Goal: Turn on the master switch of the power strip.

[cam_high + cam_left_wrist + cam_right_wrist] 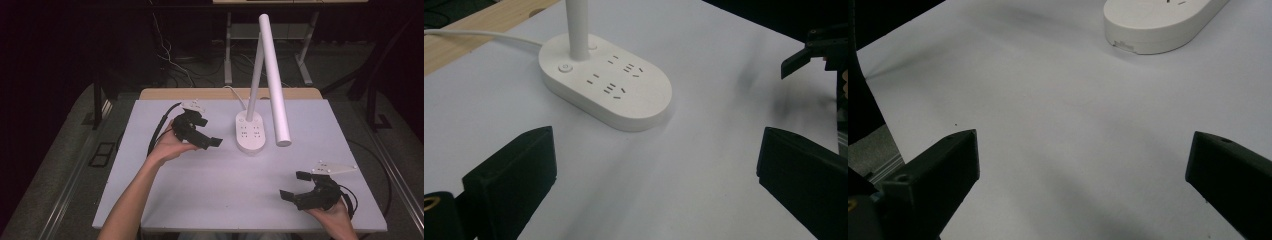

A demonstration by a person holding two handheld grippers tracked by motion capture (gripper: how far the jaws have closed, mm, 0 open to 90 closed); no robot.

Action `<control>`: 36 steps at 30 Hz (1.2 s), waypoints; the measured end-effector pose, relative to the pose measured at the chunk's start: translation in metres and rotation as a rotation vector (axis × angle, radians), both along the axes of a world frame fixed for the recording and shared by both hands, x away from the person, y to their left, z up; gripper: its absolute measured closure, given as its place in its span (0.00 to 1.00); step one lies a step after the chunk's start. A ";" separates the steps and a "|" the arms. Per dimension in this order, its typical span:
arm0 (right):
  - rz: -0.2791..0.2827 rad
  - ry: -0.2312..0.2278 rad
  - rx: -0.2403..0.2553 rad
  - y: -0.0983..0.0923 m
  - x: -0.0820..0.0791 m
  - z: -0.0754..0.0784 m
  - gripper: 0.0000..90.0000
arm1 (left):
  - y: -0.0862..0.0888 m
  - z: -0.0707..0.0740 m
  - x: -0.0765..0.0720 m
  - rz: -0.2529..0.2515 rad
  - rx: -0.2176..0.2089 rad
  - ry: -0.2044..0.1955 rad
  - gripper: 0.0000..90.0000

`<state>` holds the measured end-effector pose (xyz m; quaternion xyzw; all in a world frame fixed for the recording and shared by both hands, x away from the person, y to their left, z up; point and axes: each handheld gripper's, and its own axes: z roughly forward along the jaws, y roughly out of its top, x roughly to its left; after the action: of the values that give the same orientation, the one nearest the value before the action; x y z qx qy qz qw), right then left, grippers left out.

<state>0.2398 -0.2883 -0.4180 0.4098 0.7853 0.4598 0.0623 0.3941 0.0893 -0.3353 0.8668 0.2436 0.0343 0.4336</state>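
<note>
high view: left gripper (pixel 207 132) spread, just left of lamp base (pixel 250 132) mid-table; right gripper (pixel 291 185) spread near table (pixel 210 185) front right edge, bare white surface between.
left gripper view: lamp base ahead, cord (pixel 479 35) trailing toward wooden edge.
right gripper view: lamp base far ahead, table's side edge at left, dark floor beyond.

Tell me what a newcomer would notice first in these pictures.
Most likely the white desk lamp, standing at the middle back of the table on an oval base with sockets, its long head slanting down to the right. Next, the two black grippers: the left gripper close beside the base with jaws open, and the right gripper open near the front right corner.
</note>
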 end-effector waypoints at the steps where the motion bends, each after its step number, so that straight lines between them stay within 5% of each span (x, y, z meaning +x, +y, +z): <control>1: 0.000 0.000 0.000 0.000 0.000 0.000 0.00 | -0.001 0.001 0.002 0.001 0.000 -0.001 0.02; 9: 0.002 0.008 0.001 0.000 -0.001 0.000 0.00 | -0.011 0.006 0.013 -0.007 0.014 -0.023 0.04; 26: 0.004 0.007 0.002 -0.001 0.000 0.000 0.00 | -0.025 0.014 0.042 0.007 0.030 -0.007 0.06; 36: 0.009 0.014 0.003 0.000 0.000 -0.001 0.00 | -0.035 0.006 0.063 0.033 0.022 0.020 0.09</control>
<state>0.2394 -0.2885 -0.4189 0.4095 0.7870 0.4583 0.0543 0.4574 0.0539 -0.3296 0.8676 0.2619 0.0357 0.4212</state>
